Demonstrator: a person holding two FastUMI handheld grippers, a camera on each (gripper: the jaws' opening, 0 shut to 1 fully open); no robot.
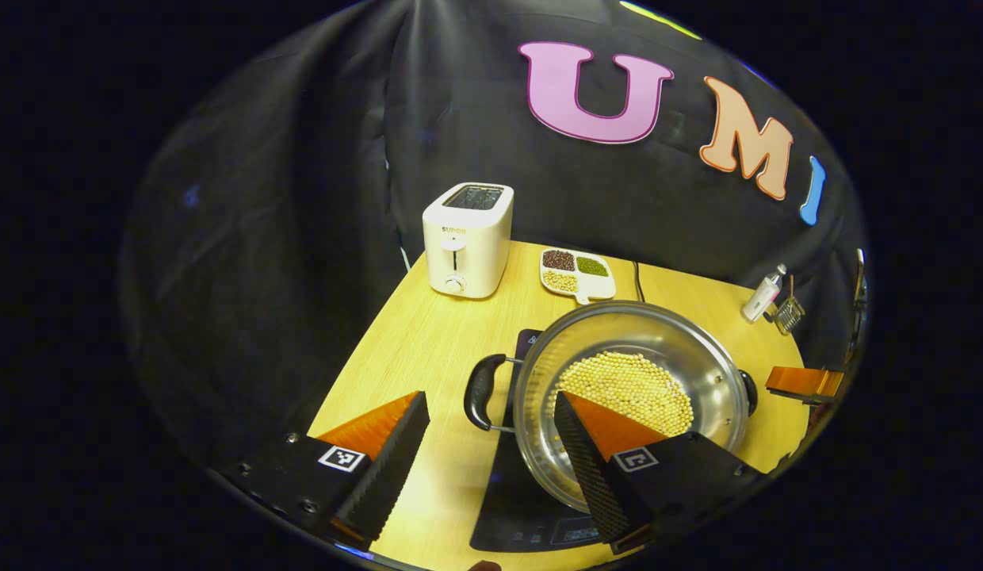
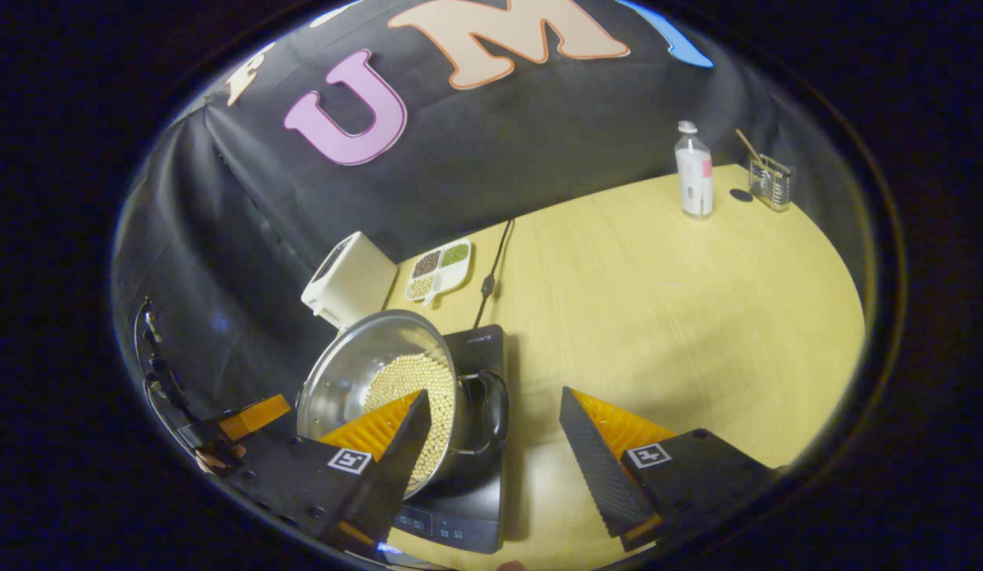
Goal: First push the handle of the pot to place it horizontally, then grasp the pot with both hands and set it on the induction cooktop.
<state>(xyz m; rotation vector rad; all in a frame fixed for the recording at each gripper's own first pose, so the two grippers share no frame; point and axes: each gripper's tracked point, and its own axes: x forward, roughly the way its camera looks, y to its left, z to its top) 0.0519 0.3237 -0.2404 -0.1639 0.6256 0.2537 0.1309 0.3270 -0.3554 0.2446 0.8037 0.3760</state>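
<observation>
Pot on the cooktop, both grippers let go.

The shiny steel pot [image 1: 630, 396] of yellow beans is seen resting on the flat black induction cooktop [image 2: 460, 507]. The left gripper [image 1: 491, 460] and right gripper [image 2: 495, 452] are spread wide, empty, beside its black handles [image 1: 482, 391]. A bumped handle could slide the pot.

Pot [image 1: 618, 333]: silver steel, black handles, pale yellow beans [image 1: 630, 388] inside. Cooktop [image 2: 480, 349]: black. Toaster [image 1: 468, 238]: white. Tray [image 1: 577, 275]: white, with brown, green and tan contents. Table [image 2: 658, 301]: light yellow wood grain. Bottle [image 2: 694, 178]: clear, white label.
</observation>
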